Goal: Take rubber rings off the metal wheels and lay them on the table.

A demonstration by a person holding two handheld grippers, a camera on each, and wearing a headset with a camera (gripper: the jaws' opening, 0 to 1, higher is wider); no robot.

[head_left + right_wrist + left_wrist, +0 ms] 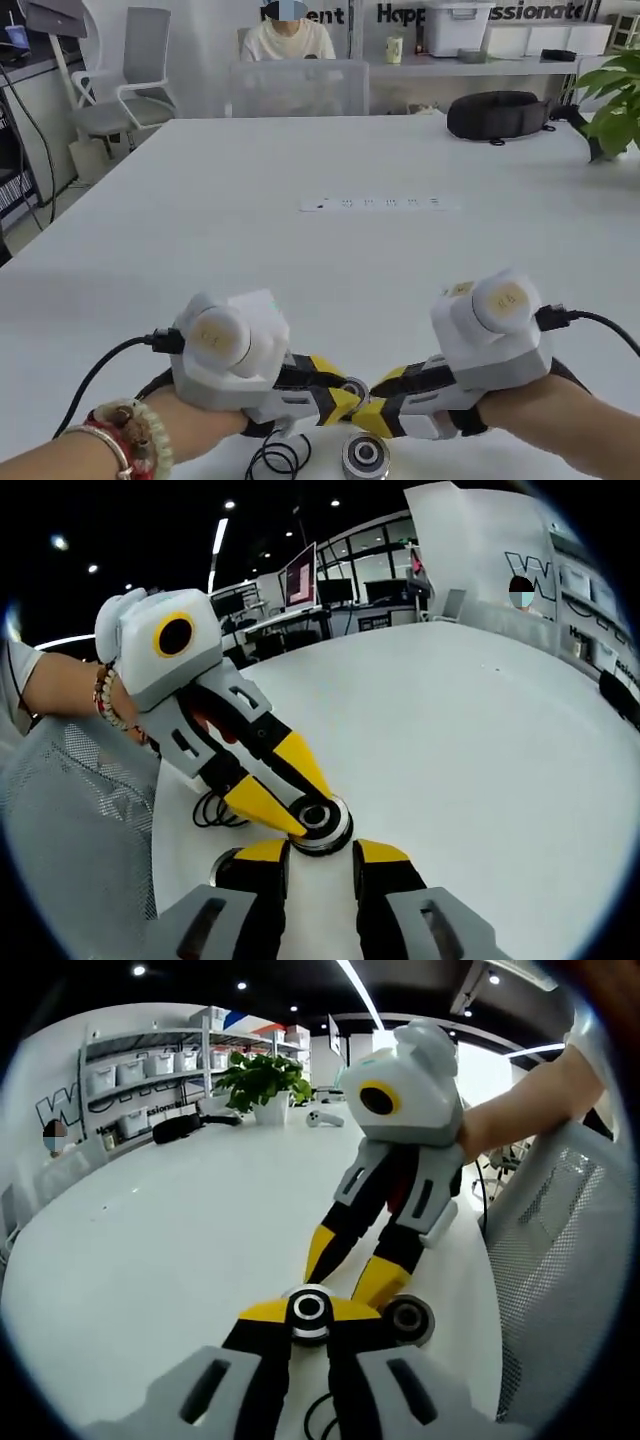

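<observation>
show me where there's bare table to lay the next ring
Bare table runs from the held wheel up to the power strip and out to both sides. Crowded: the near edge, where rings and a spare wheel lie.

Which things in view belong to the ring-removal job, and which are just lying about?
Job in hand:
- left gripper, clamped on a metal wheel
- right gripper, open at that wheel
- second wheel on the table
- loose rubber rings

Lying about:
- power strip
- black item
- potted plant
- chair
</observation>
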